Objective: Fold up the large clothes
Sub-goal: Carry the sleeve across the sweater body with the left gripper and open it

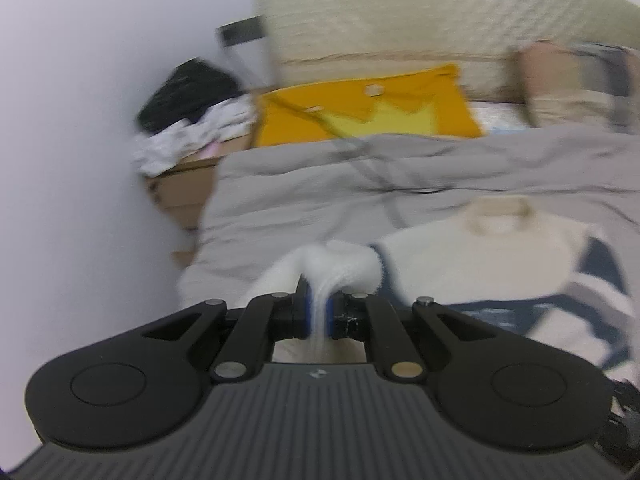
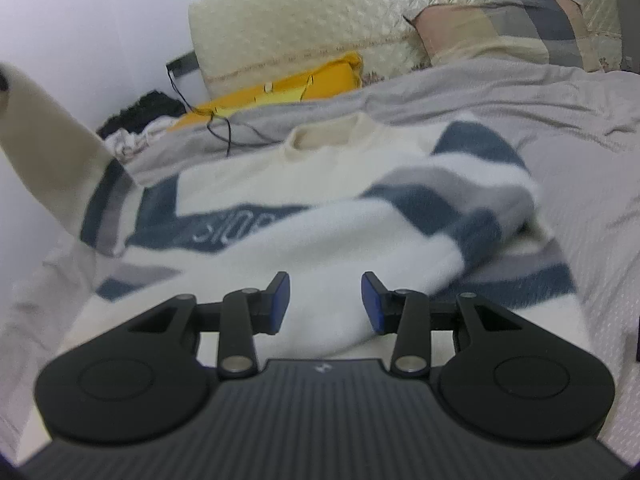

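Observation:
A cream sweater (image 2: 320,168) with navy and grey stripes lies on the grey bed cover, collar toward the headboard. It also shows in the left wrist view (image 1: 480,256). My left gripper (image 1: 318,312) is shut on the sweater's white sleeve cuff (image 1: 332,268) and holds it raised; that lifted sleeve (image 2: 44,136) shows at the left of the right wrist view. My right gripper (image 2: 325,304) is open, its blue pads on either side of the other white sleeve (image 2: 332,248), which lies folded across the sweater's body.
A grey bed cover (image 2: 560,128) spans the bed. A yellow cushion (image 1: 360,104) and a patchwork pillow (image 2: 520,28) rest against the quilted headboard (image 2: 320,12). A black cable (image 2: 228,128) lies near the collar. Clothes (image 1: 192,120) pile on a cardboard box by the wall.

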